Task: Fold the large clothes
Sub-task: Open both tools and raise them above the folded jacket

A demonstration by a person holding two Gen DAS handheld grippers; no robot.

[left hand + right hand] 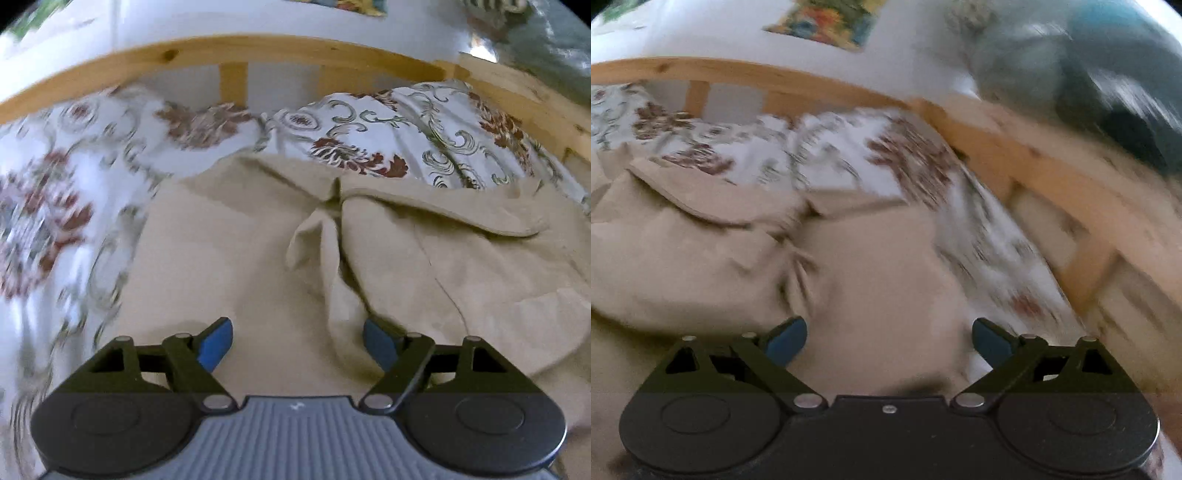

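So the beige garment (266,236) is just lying rumpled on the floral bedspread (424,136) inside the wooden bed frame (258,50), with the left gripper (297,341) and right gripper (889,339) both spread wide above it, holding nothing.

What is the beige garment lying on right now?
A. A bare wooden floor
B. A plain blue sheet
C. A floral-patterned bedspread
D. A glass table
C: the beige garment is spread over a white floral-patterned bedspread with red-brown motifs, inside the wooden bed frame; both open grippers hover above it.
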